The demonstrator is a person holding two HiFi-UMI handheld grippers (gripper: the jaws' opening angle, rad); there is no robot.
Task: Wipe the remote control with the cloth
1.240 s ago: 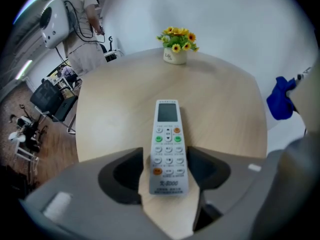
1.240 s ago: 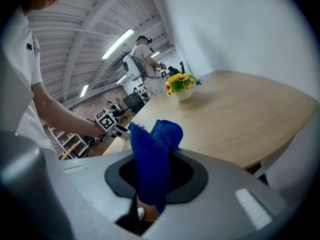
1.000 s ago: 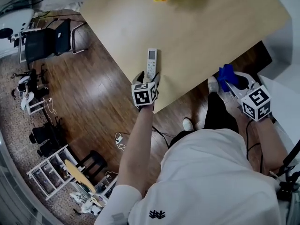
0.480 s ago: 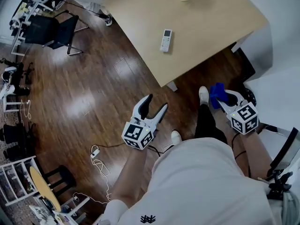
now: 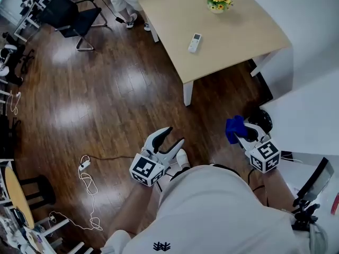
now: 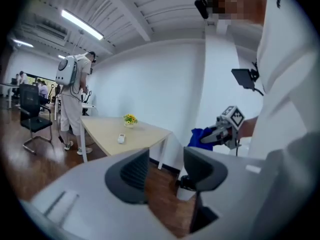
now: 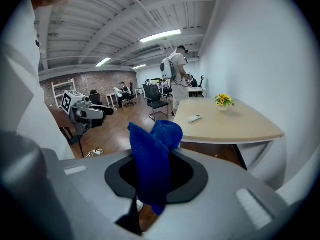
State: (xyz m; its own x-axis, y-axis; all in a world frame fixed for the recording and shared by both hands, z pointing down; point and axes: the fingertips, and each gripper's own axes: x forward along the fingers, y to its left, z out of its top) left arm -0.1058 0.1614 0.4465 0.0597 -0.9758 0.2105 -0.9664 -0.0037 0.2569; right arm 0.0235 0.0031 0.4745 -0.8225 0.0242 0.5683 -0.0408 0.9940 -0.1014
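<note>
**Well back from the table: cloth gripped, remote out of reach**

Close to the person's body, the right gripper is clamped on a blue cloth. In the right gripper view the cloth looks knitted and soft, bunched into a thick fold that stands up between the dark pads. Beside it, the left gripper holds nothing. Its two curved, ribbed black pads stand partly apart with only floor showing between them, and they have just been closing.

Below both lies a glossy dark wooden floor, with a thin white cable looped on it. Farther off stands a pale, smooth-topped table. The remote control, a slim white bar, lies flat near the middle of it, well apart from both grippers, and a small pot of yellow flowers sits beyond.

No wiping is under way here. Cloth and remote are too far apart for any stroke, and whether the remote has already been cleaned cannot be told.
</note>
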